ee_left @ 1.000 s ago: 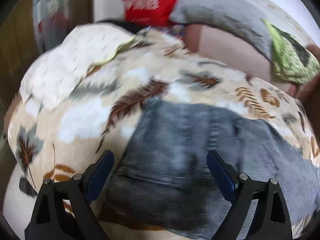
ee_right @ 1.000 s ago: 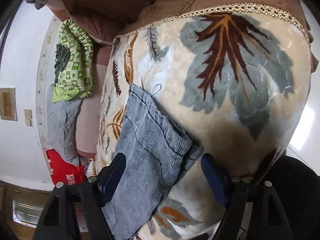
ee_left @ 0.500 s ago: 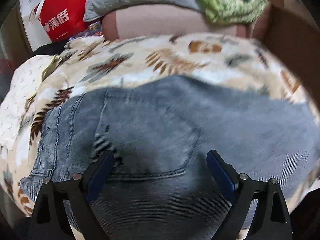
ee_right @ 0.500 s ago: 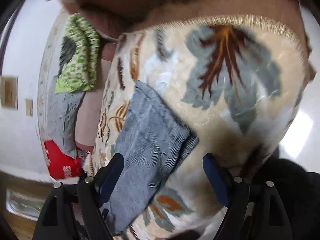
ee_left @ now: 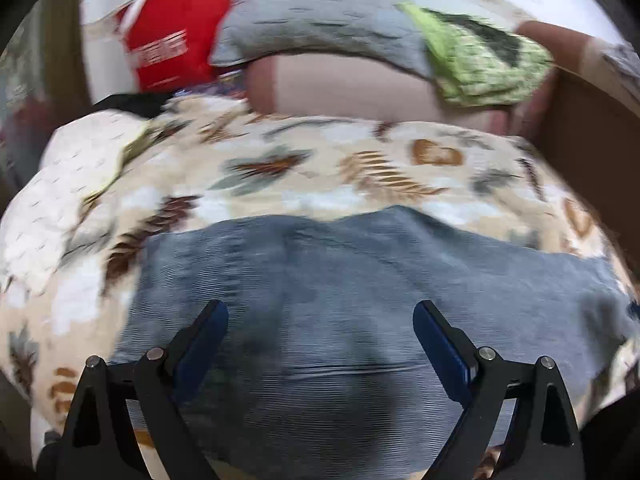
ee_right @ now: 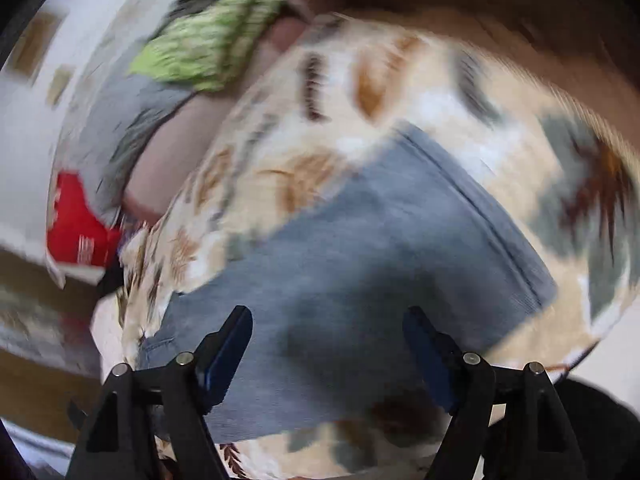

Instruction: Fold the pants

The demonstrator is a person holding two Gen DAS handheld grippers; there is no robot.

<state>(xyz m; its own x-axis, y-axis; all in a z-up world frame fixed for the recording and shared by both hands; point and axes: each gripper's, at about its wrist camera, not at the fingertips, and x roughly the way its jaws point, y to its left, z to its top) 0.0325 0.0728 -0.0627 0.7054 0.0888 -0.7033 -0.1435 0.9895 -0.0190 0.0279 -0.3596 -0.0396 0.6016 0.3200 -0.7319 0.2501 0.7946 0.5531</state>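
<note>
Now both grippers spread wide, empty: left gripper (ee_left: 320, 334) and right gripper (ee_right: 327, 336) over grey pants (ee_left: 360, 280), lying flat on leaf-print blanket (ee_left: 320, 176); judgement: pinch near hem corners evenly, lift together

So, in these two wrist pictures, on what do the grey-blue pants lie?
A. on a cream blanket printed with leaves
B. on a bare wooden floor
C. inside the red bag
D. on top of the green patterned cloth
A: the grey-blue pants are spread flat on the cream blanket printed with leaves, which shows around them in both views; the red bag and the green patterned cloth lie farther back.
</note>
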